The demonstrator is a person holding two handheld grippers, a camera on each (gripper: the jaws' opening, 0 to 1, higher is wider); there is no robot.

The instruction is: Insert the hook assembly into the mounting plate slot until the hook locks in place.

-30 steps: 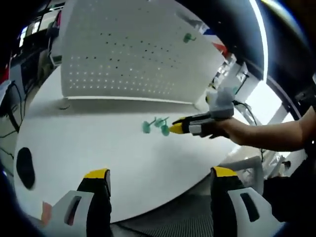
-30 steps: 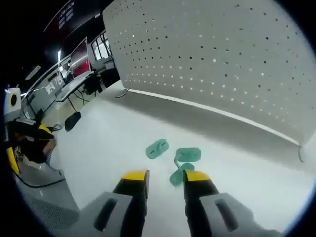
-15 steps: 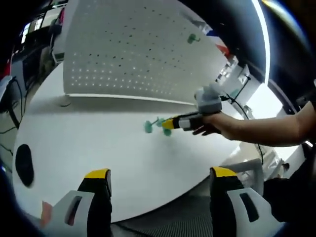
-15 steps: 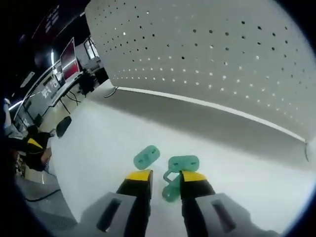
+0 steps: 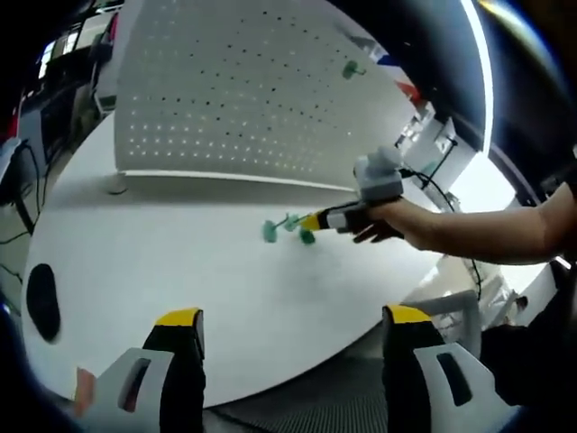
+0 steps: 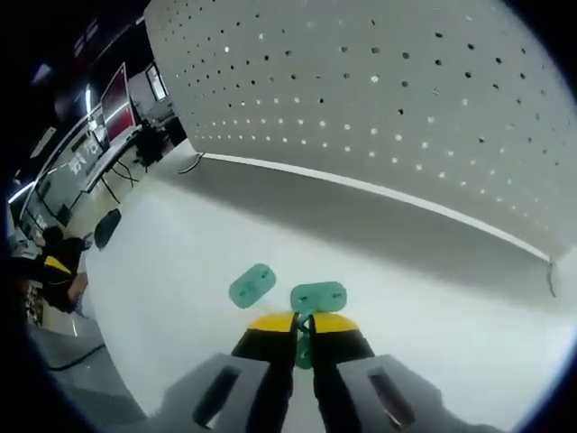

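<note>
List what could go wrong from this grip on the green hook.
The right gripper pinches the green hook only at its fingers' yellow tips, so it could slip or twist on lifting. A second green piece lies close beside it and may get knocked. The left gripper hangs open far back, unable to steady anything.

Your left gripper (image 5: 287, 327) sits low over the near edge of the white table (image 5: 162, 271), its yellow-tipped jaws wide apart with nothing between them. Across the table, your right gripper (image 5: 315, 221) reaches in from the right, held in your hand (image 5: 397, 221), its yellow tips meeting at the green hook pieces (image 5: 287, 229) lying on the tabletop. Whether it grips one cannot be told from here. A white perforated board (image 5: 252, 99) stands upright behind them, with one green hook (image 5: 352, 69) mounted high on it. A dark oval object (image 5: 41, 302) lies at the table's left.
</note>
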